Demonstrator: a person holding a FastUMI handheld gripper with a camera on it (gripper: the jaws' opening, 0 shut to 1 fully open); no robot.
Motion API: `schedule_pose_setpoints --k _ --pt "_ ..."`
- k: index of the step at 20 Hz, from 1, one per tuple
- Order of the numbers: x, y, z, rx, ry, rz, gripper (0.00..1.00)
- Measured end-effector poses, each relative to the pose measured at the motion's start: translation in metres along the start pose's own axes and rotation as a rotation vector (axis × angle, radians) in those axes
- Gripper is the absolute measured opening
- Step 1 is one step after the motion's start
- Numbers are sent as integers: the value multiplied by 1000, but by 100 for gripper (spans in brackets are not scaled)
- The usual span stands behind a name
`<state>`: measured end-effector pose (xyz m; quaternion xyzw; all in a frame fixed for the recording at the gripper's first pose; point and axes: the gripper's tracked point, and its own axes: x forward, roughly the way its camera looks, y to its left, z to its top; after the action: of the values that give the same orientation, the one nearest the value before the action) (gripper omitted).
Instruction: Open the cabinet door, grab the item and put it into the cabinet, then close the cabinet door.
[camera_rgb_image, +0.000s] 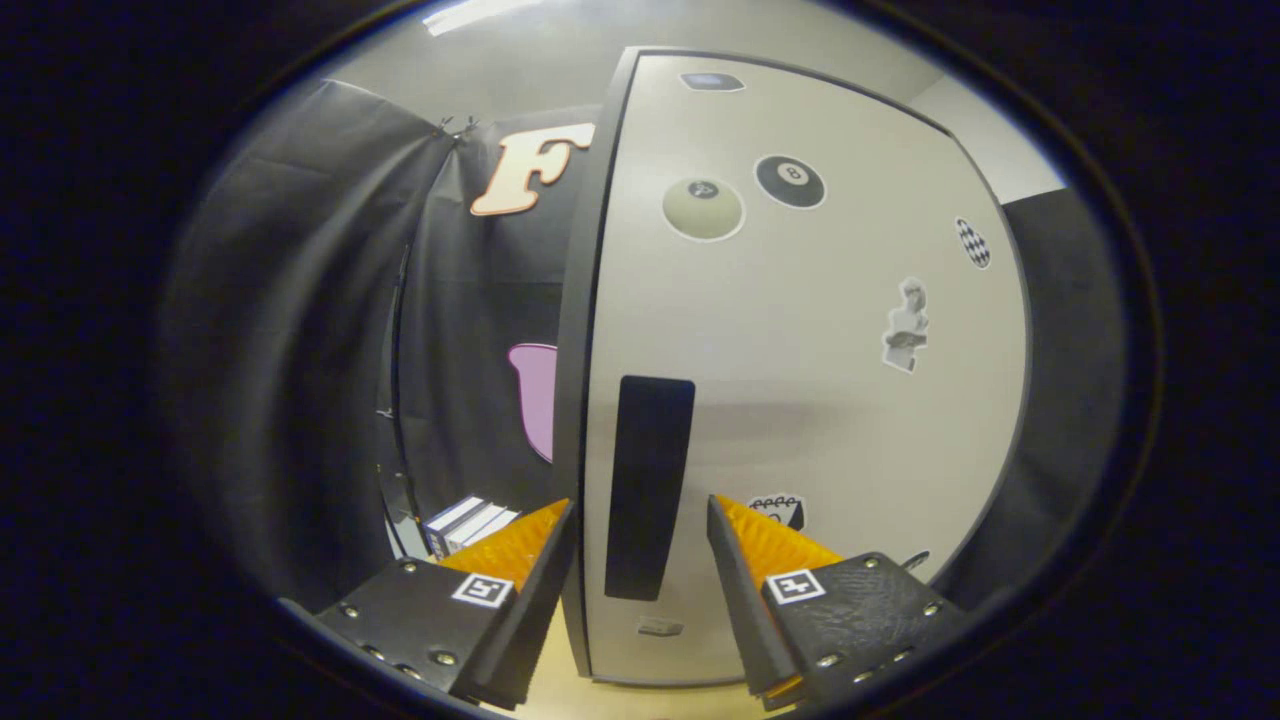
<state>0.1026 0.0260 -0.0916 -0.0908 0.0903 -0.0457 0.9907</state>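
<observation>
Gripper view, tongs (640, 520) apart, straddling cabinet door (800, 400) handle (648, 487) edge

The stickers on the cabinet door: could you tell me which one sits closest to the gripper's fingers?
The small shield-shaped sticker low on the cabinet door, just beyond one finger of the open gripper. The billiard-ball stickers sit far higher.

The cabinet door (800, 400) stands just ahead of the open tongs (640, 520), its handle (648, 487) between them, boxes (468, 522) far left.
</observation>
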Motion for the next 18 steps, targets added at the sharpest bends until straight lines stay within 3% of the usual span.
schedule_pose_setpoints --k 8,10,11,14,17,18 --pt "11 1 -2 -57 -28 -82 72" --pt "13 -1 -3 -68 -32 -95 65" --pt "-8 -2 4 -60 -47 -94 62" --pt "11 -3 -2 -61 -44 -86 55" --pt "13 1 -1 -65 -47 -90 29" --pt "12 0 -4 -60 -34 -91 29"
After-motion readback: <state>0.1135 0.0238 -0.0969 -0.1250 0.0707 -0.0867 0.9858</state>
